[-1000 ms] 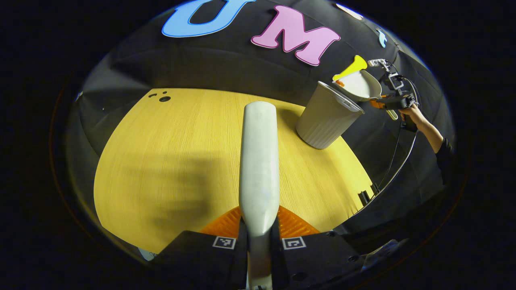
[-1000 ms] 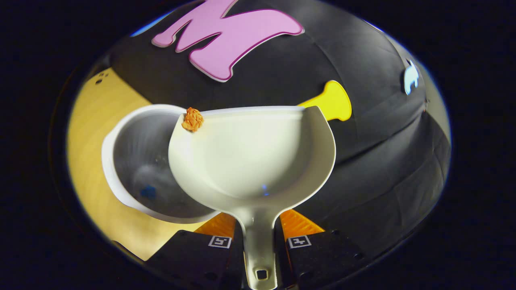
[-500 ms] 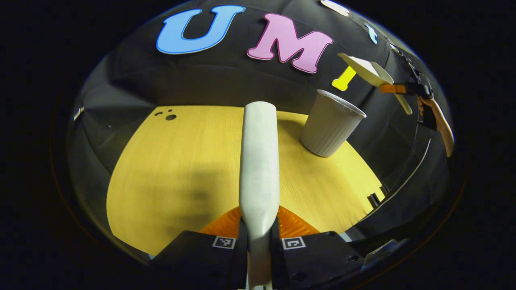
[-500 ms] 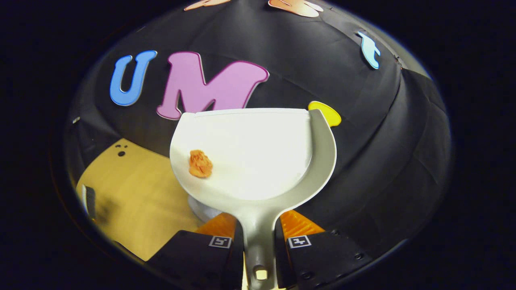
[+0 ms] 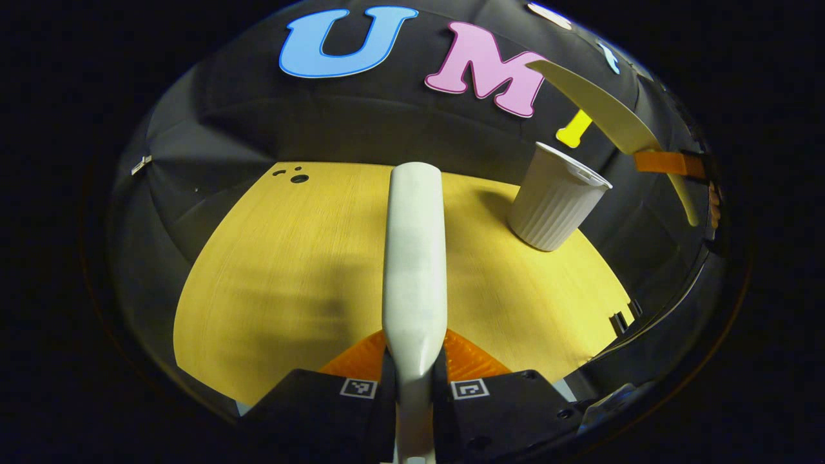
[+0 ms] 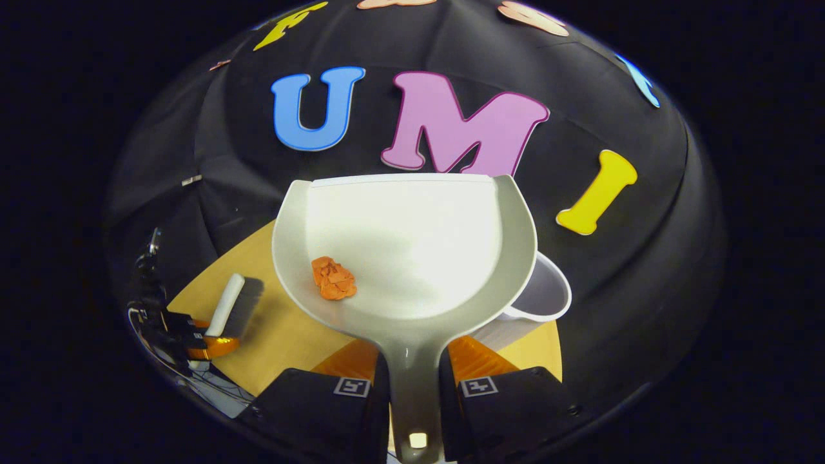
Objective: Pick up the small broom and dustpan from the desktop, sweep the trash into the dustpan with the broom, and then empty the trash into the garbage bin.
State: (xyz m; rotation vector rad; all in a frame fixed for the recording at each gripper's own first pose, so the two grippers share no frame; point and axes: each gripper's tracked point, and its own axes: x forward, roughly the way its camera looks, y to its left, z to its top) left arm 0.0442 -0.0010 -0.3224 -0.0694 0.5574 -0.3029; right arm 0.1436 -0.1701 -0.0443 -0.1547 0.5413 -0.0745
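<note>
In the left gripper view my left gripper (image 5: 412, 361) is shut on the white small broom (image 5: 414, 251), which points out over the yellow desktop (image 5: 277, 270). The ribbed white garbage bin (image 5: 557, 203) stands at the far right of the desk. Above and right of it hangs the dustpan (image 5: 599, 106), held by my right gripper (image 5: 651, 161). In the right gripper view my right gripper (image 6: 412, 367) is shut on the handle of the dustpan (image 6: 412, 238), held about level. A crumpled orange scrap (image 6: 334, 279) lies in the pan. The bin (image 6: 538, 303) peeks out behind the pan's right side. The broom (image 6: 227, 306) shows far left.
Black cloth walls close the booth behind and beside the desk. A few small dark holes (image 5: 293, 175) mark the desk's far left corner. A notch with a black clip (image 5: 622, 317) sits on the desk's right edge, below the bin.
The dustpan was tipped over the bin with the scrap at its lip. It has swung up and back to level, and the scrap slid back into the pan. The broom barely moved.
</note>
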